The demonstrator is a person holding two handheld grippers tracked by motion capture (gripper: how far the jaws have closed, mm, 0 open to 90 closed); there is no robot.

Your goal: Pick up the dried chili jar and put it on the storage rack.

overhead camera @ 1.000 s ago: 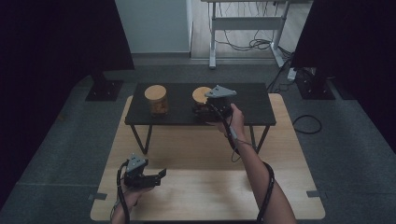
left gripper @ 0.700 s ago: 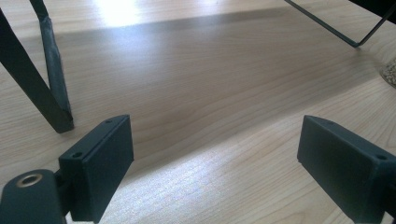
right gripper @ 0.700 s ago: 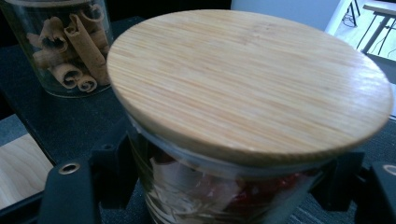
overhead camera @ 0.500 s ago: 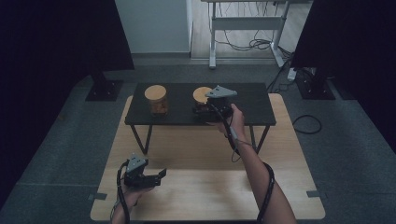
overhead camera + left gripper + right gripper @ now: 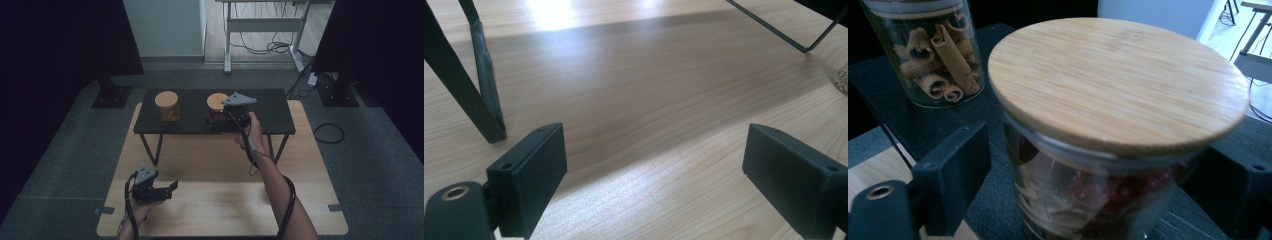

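Dark curtains stand around a low black table (image 5: 270, 107) on a wooden board (image 5: 225, 200). My right gripper (image 5: 220, 120) is at the table's front edge, its jaws open on both sides of a jar (image 5: 1108, 150) with a wooden lid (image 5: 1118, 82); I cannot tell if they touch the glass. A second jar (image 5: 167, 106) stands near the left edge. My left gripper (image 5: 170, 189) is open over the board.

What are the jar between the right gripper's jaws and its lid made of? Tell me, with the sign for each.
The round pale wooden lid looks like bamboo or similar wood, matte: fine straight grain in strips. The clear jar under it seems to be glass, glossy: its reddish contents show through the wall, with reflections. Clear plastic cannot be ruled out.
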